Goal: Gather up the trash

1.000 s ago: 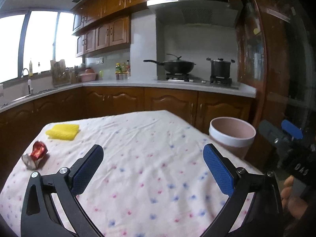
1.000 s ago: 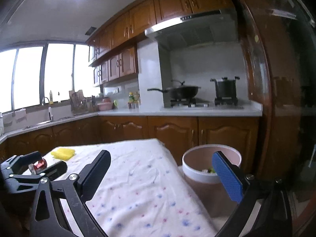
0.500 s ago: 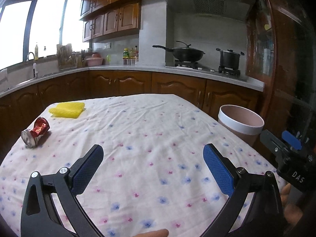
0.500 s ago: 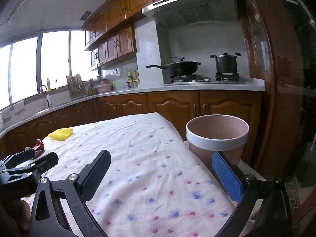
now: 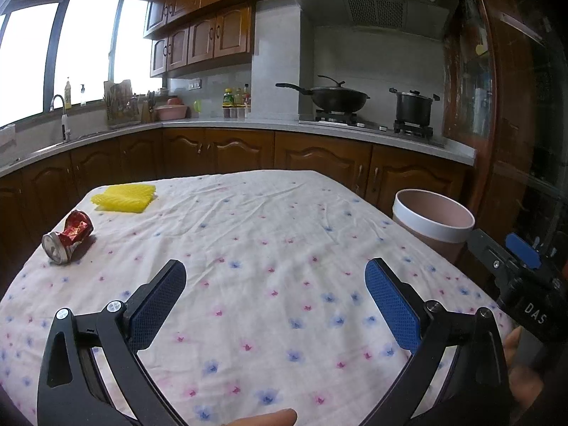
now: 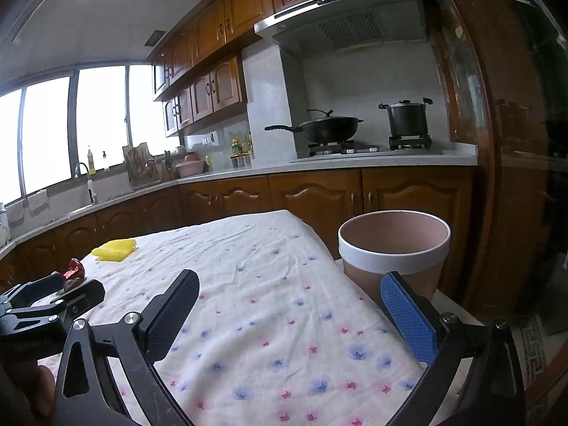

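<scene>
A crushed red can (image 5: 68, 236) lies on its side at the table's left edge; it also shows in the right wrist view (image 6: 74, 270). A yellow foam net (image 5: 125, 197) lies beyond it at the far left, and appears in the right wrist view (image 6: 114, 249). A pink bin with a white rim (image 5: 433, 220) stands off the table's right side, close in the right wrist view (image 6: 394, 248). My left gripper (image 5: 275, 298) is open and empty over the near middle of the table. My right gripper (image 6: 289, 309) is open and empty at the near right edge, beside the bin.
The table wears a white floral cloth (image 5: 269, 248). Wooden kitchen cabinets and a counter (image 5: 248, 126) run behind it, with a wok (image 5: 337, 97) and pot (image 5: 413, 106) on the stove. A dark wooden frame (image 6: 472, 142) stands at the right.
Both grippers have lowered and pulled back; more of the table shows in each view. The bin's inside, seen from above a second ago, is now hidden behind its rim. Both stay open.
</scene>
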### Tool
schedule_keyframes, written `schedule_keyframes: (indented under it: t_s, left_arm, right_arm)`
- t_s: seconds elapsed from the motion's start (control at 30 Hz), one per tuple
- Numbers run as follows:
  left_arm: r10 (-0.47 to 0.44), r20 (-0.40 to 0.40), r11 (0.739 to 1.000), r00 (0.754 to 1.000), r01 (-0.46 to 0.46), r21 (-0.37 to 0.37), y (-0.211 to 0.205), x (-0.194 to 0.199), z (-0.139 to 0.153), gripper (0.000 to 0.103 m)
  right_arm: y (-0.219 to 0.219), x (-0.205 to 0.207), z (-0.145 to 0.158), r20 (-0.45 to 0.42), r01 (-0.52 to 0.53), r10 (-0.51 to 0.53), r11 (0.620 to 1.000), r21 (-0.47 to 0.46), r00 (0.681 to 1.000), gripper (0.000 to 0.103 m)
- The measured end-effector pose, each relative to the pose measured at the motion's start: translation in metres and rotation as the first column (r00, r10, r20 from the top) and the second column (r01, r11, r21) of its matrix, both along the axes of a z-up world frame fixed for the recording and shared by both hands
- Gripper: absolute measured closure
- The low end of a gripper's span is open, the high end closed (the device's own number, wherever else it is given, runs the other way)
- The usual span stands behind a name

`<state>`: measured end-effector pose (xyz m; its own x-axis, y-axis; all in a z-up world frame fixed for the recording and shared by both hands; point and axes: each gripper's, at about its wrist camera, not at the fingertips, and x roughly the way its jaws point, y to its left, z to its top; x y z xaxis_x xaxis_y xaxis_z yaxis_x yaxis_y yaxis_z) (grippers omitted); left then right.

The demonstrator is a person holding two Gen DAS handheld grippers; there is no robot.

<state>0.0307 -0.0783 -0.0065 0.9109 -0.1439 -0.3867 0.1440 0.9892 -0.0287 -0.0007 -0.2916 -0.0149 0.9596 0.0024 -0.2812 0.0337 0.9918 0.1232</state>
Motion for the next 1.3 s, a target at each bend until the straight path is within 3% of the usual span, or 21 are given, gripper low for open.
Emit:
schedule_keyframes:
  t_s: [1.3]
  left_arm:
    - [-0.007,0.008,1.000,1.000,0.007,0.009,0.0023,-0.0007,0.0005,0.000]
  right_arm:
    - [0.0005,-0.0027,0.0009,0.003,-0.026,0.026,0.999,0.028,1.000,0.000]
